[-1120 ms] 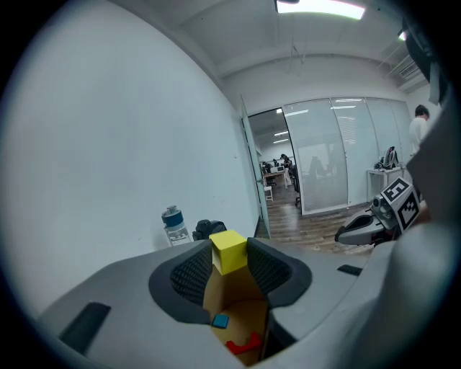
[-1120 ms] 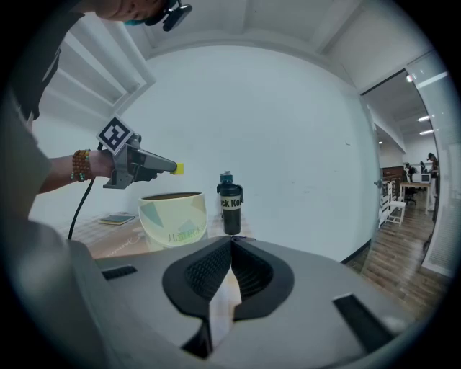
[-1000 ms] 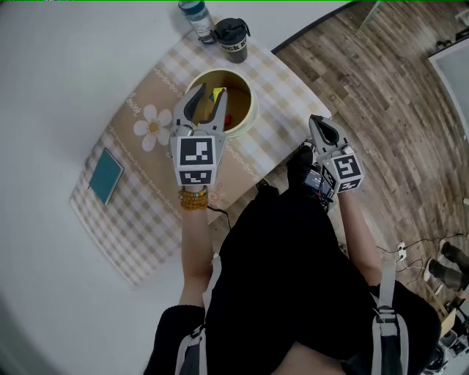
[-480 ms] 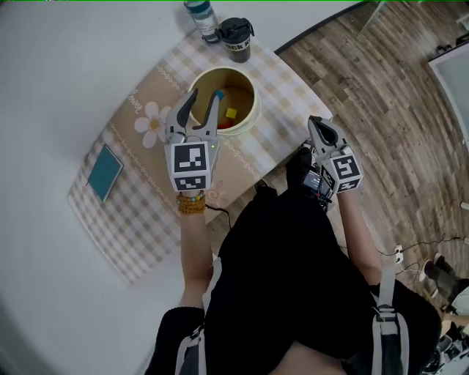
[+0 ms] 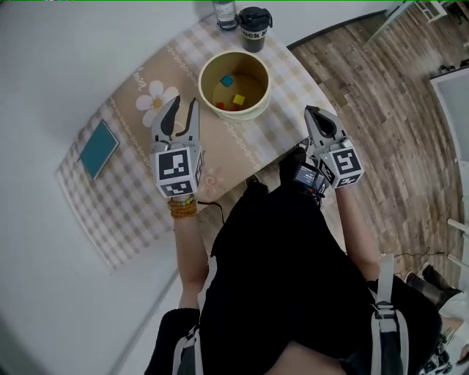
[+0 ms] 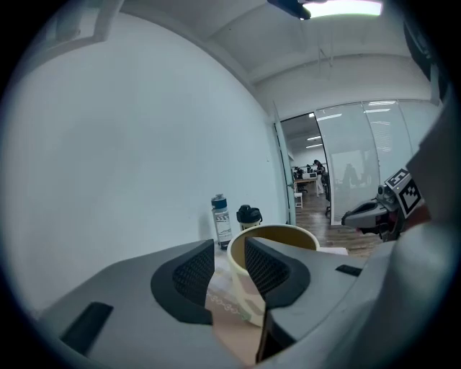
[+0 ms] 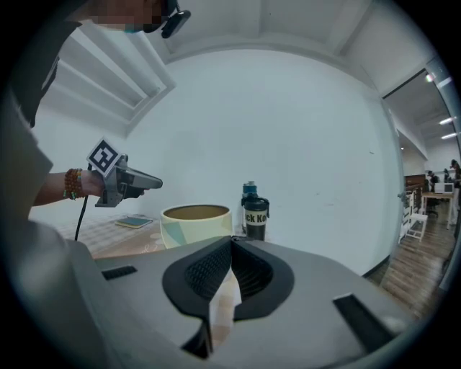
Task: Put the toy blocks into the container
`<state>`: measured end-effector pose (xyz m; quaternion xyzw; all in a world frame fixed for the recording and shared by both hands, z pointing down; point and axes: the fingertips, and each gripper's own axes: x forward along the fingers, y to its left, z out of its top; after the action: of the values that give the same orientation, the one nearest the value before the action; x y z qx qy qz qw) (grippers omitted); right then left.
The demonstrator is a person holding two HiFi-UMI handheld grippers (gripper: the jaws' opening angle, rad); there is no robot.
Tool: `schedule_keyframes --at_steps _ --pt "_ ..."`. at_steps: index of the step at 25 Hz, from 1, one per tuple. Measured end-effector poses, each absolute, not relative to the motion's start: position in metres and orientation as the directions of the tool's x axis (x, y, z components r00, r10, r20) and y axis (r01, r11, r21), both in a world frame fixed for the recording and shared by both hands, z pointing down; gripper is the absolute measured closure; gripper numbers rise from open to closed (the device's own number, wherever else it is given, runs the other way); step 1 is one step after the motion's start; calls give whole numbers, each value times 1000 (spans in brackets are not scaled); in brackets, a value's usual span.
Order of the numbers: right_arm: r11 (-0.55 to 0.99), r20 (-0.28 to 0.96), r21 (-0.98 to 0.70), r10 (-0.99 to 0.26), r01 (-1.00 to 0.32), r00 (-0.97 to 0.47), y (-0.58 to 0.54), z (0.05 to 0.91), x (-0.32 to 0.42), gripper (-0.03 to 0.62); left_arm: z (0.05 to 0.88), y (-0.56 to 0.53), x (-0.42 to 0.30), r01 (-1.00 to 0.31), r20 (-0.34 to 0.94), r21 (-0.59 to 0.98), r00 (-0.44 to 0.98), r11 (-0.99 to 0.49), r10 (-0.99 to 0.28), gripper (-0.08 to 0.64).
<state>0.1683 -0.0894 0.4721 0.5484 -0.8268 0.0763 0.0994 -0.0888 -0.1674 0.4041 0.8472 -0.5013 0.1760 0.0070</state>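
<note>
1. Can see only the bottom of the bottle (image 5: 225,10); can barely make out a red block (image 5: 223,107) in the container (image 5: 253,110).
2. Stands upright on the table (image 5: 139,190), mouth up; holds a blue block (image 5: 228,80) and a yellow block (image 5: 238,99), too small to tell long sides.
3. See left claw (image 5: 183,110) closing on nothing, beside the container, not touching; see right claw (image 5: 311,111) squeezed together, empty.

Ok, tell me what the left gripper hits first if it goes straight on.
Likely the container, just beyond the left gripper, whose jaws are closing with nothing between them. Depth is unclear; it might slip past its left side toward the bottle.
</note>
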Motion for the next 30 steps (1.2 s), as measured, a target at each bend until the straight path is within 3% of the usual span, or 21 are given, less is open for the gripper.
schedule_keyframes --at_steps 6,10,12,20,30 --pt "492 184 1 -856 -870 -484 -92 436 114 586 423 -135 -144 -905 303 -142 346 -401 -888 439" --pt "578 148 -2 -807 -816 -572 -86 418 69 586 438 -108 -175 -941 287 -118 272 -316 -918 489" --pt "618 137 -1 -779 -786 -612 -82 415 46 586 447 -94 -188 -956 279 -99 238 -275 -930 555" --pt "729 166 11 -676 -684 -718 -63 432 -20 588 481 -43 -213 -978 301 -42 183 -205 -936 558" --pt "781 185 -23 -610 -624 -771 -51 445 -49 588 501 -20 -218 -979 330 -34 178 -200 -927 558"
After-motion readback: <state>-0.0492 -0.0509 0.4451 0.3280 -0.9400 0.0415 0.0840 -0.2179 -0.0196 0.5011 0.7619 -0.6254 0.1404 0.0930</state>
